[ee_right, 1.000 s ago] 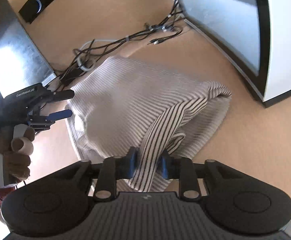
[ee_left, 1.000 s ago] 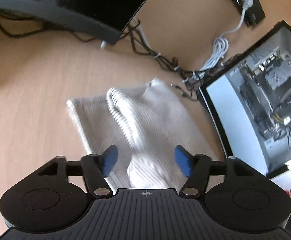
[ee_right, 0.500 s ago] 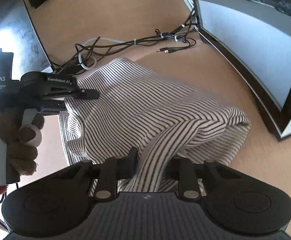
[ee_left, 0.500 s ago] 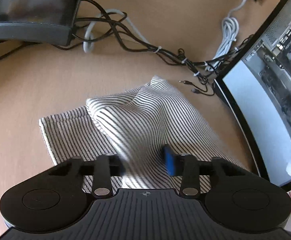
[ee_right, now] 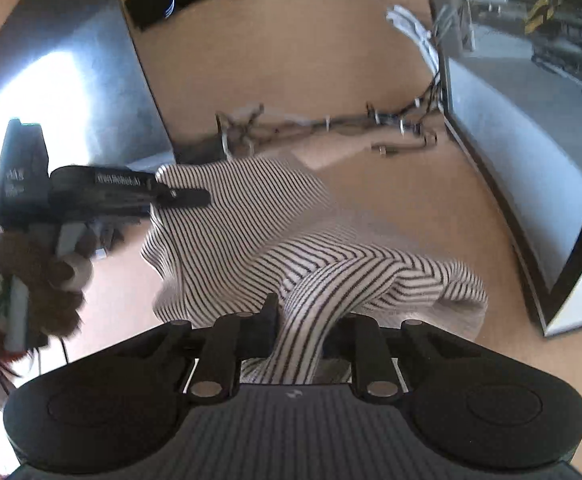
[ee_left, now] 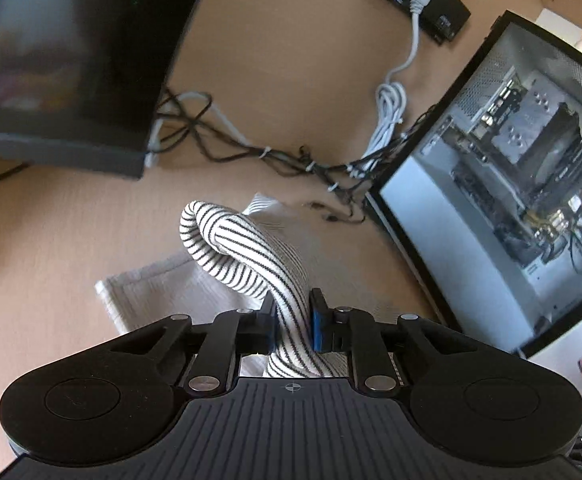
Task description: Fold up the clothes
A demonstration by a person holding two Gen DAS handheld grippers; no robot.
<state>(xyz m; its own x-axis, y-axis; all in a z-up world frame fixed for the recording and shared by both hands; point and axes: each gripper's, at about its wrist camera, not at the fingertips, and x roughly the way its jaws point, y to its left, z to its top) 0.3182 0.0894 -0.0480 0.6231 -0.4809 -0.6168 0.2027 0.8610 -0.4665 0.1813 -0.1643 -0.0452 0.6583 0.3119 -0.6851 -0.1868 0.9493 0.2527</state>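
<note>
Gripping bunched folds of the striped garment (ee_left: 247, 256), left gripper (ee_left: 293, 320) and right gripper (ee_right: 303, 320) should lift evenly, keeping the cables (ee_left: 251, 148) clear.

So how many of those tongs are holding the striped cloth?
2: left tongs pinch a raised fold of the striped cloth; right tongs grip another bunched fold.
</note>
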